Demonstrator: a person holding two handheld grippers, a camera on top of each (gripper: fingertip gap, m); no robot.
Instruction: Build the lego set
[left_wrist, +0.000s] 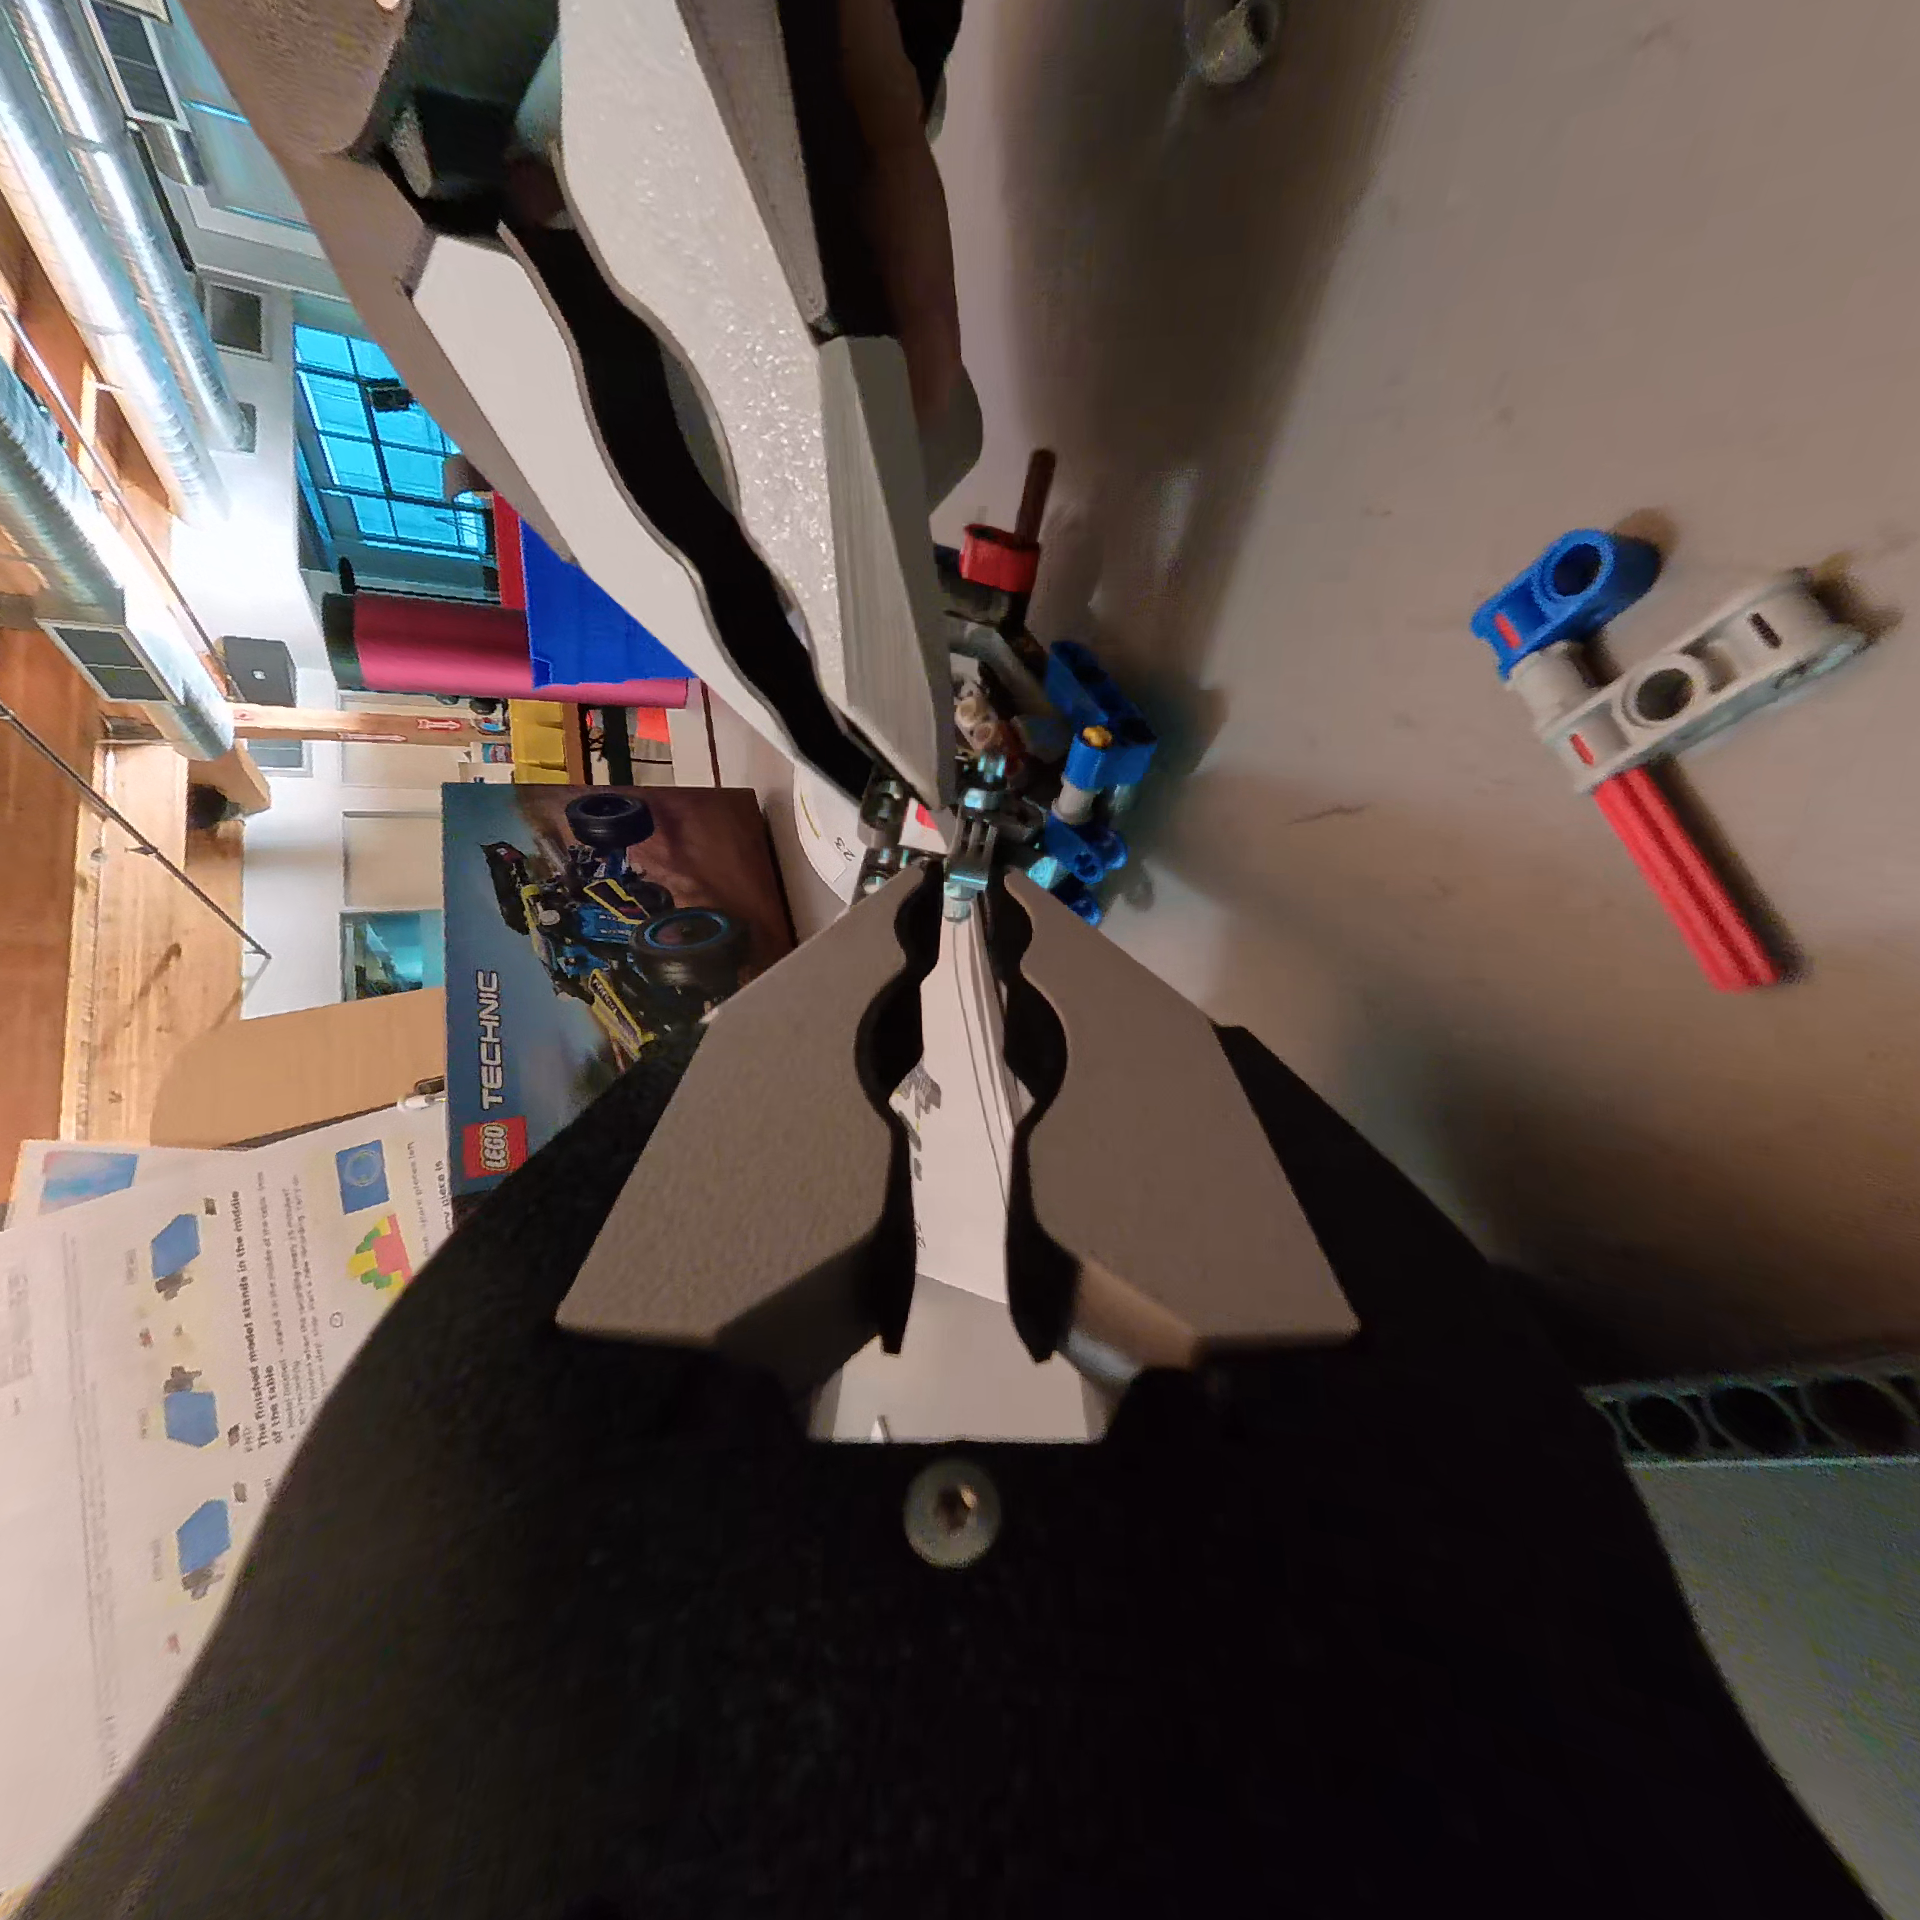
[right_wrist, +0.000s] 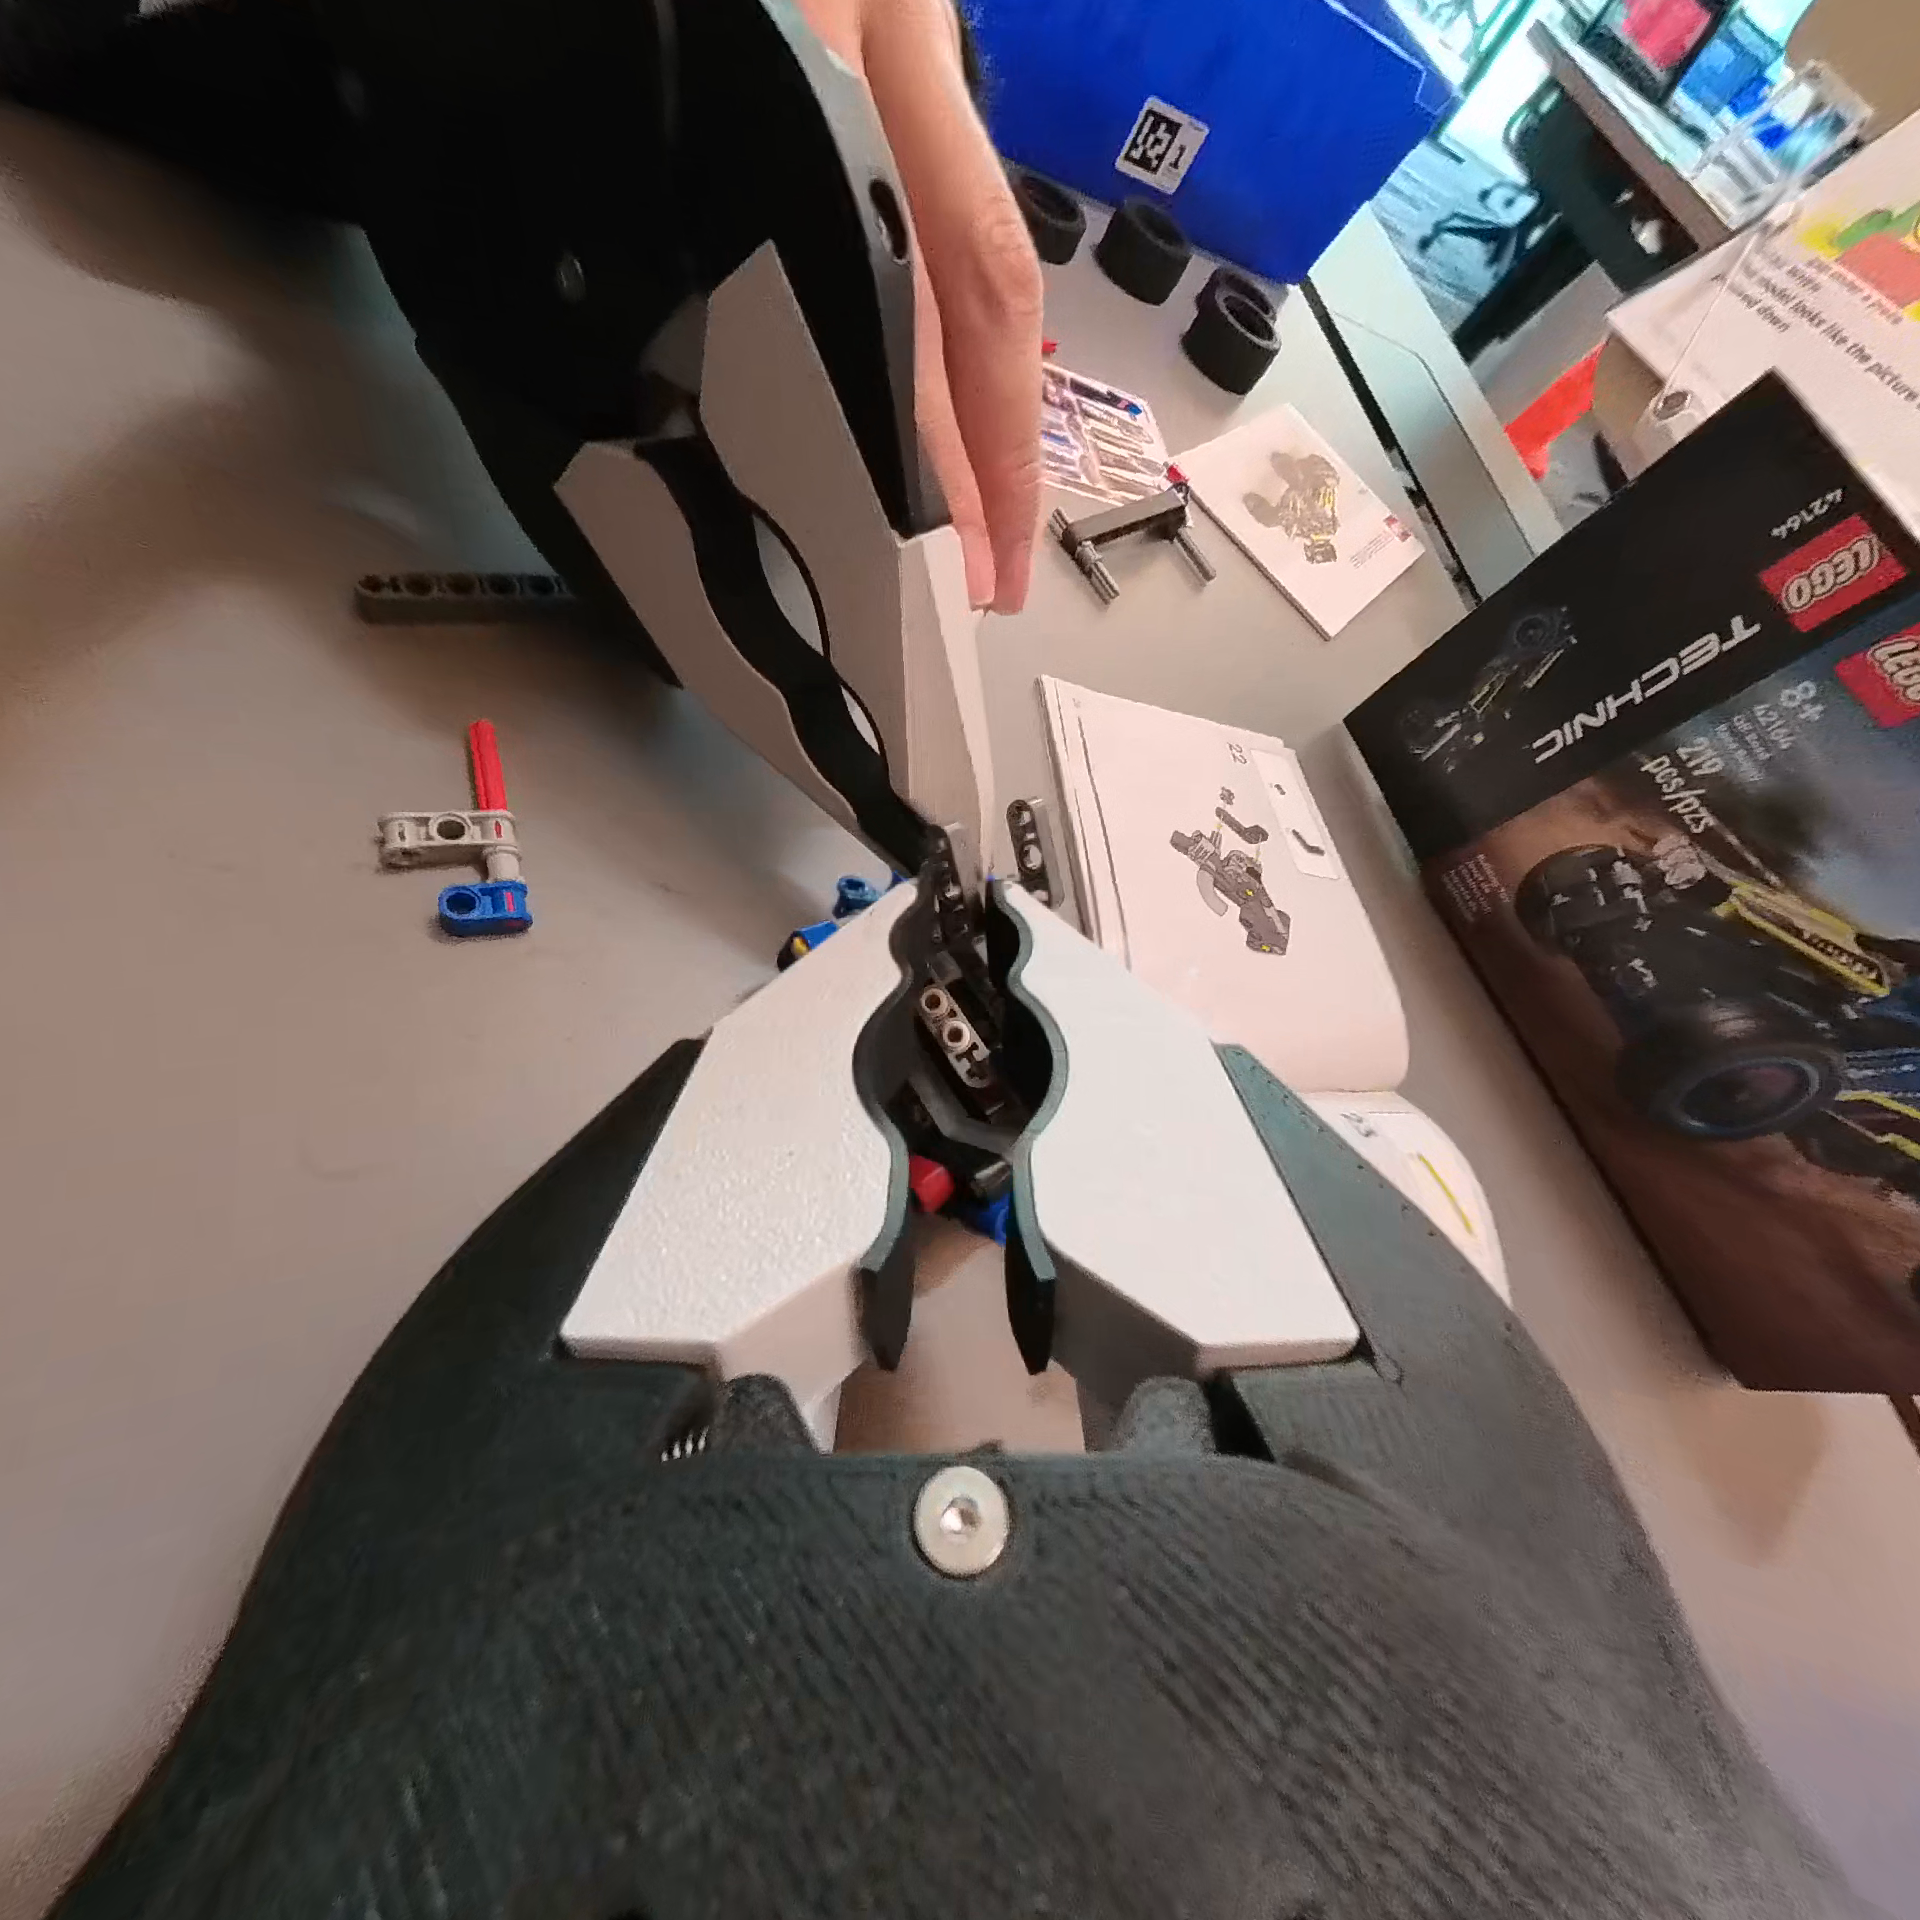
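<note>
LEFT WRIST VIEW
- Left claw (left_wrist: 961, 883): tips nearly together, pinching a small grey part at the near end of the brick assembly (left_wrist: 1049, 727).
- Right claw (left_wrist: 930, 800): comes in from above, tips meet the same assembly from the opposite side.
- Assembly: blue, grey and black w/ red bush on top; held just above the tabletop (left_wrist: 1455, 312) between both claws.
- Loose sub-piece (left_wrist: 1621, 707): blue connector + grey beam + red axle, lying well apart.
- Writing: toy box (left_wrist: 613, 935) w/ logo, brand name and buggy pic; printed sheets (left_wrist: 156, 1351) w/ text and diagrams.

RIGHT WRIST VIEW
- Right claw (right_wrist: 961, 894): closed on the black part of the assembly, which runs back btwn the fingers.
- Hand (right_wrist: 977, 312): on the left claw's body.
- Build state: looks early; four black tyres (right_wrist: 1143, 239) unfitted, grey frame (right_wrist: 1132, 530), long grey beam (right_wrist: 457, 597) and sticker sheet (right_wrist: 1101, 436) lie unused.
- Booklet (right_wrist: 1195, 883): open just right of the claws, step drawing + page no. showing.
</note>
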